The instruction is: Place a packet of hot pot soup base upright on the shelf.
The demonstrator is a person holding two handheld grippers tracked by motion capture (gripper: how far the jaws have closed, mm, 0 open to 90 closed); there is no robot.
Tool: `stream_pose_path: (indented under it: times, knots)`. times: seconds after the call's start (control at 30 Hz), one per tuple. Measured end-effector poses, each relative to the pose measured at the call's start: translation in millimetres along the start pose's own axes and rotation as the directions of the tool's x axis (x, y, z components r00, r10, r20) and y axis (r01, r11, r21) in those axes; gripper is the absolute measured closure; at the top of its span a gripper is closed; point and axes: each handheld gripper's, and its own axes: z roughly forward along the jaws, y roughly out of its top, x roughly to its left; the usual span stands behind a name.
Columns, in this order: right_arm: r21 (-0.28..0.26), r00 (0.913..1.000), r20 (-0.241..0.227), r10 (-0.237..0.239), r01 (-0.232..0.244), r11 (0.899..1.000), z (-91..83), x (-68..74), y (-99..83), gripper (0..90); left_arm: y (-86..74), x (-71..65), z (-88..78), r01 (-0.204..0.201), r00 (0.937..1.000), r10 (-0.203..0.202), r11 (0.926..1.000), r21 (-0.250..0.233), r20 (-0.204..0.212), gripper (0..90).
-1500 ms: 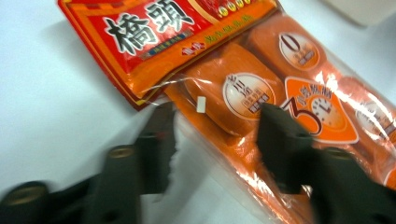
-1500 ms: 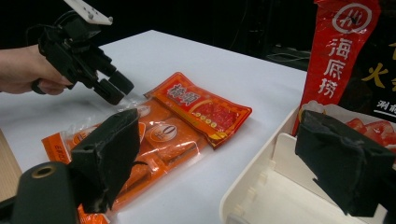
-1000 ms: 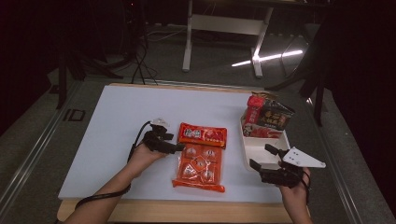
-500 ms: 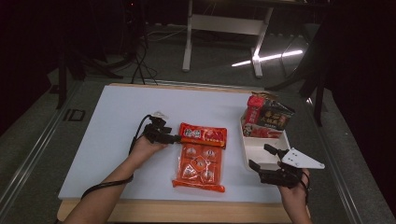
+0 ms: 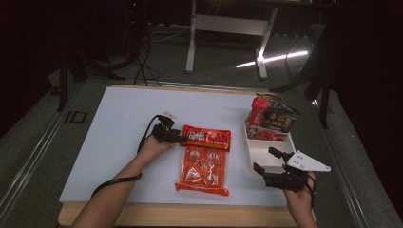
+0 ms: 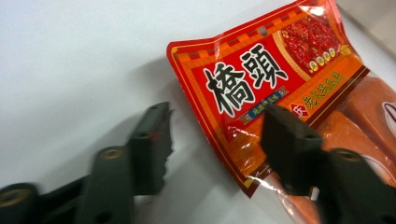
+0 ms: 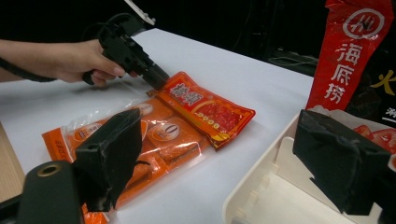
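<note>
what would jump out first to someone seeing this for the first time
Two bright orange-red food packets mid-table: a small red sauce packet lying across the top of a larger orange pack. The left gripper, jaws open, straddles the red packet's corner. At the right edge, a white tray holds more red packages.

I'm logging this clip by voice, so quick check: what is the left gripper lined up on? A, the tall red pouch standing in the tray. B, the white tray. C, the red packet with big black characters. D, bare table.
C: the left gripper is open, its jaws either side of the red packet's corner.
</note>
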Motion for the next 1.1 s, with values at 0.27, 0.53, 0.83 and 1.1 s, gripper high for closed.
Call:
stream_pose_path:
  times: [0.27, 0.53, 0.83, 1.1]
  knots:
    - [-0.002, 1.0000, -0.006, 0.003, -0.003, 1.000, 0.4, -0.2, -0.2, 15.7, 4.0, 0.1, 8.7, 0.002, 0.9991, -0.001, 0.9999, -0.014, 0.041, 58.4]
    - [0.002, 0.9999, -0.012, 0.008, -0.008, 1.000, 1.1, -0.5, -0.5, 15.7, 7.7, -6.4, 17.3, -0.014, 0.9965, 0.015, 0.9999, -0.007, 0.082, 64.9]
    - [0.004, 0.9999, -0.014, 0.006, -0.006, 1.000, 1.8, 0.0, -0.1, 15.7, 10.6, -18.7, 20.6, -0.048, 0.9944, 0.046, 0.9987, 0.018, 0.095, 85.8]
    - [-0.002, 0.9998, -0.015, 0.013, -0.013, 1.000, 1.7, 0.4, 0.9, 15.7, 10.0, -23.4, 11.1, -0.110, 0.9906, 0.111, 0.9937, -0.020, 0.080, 89.3]
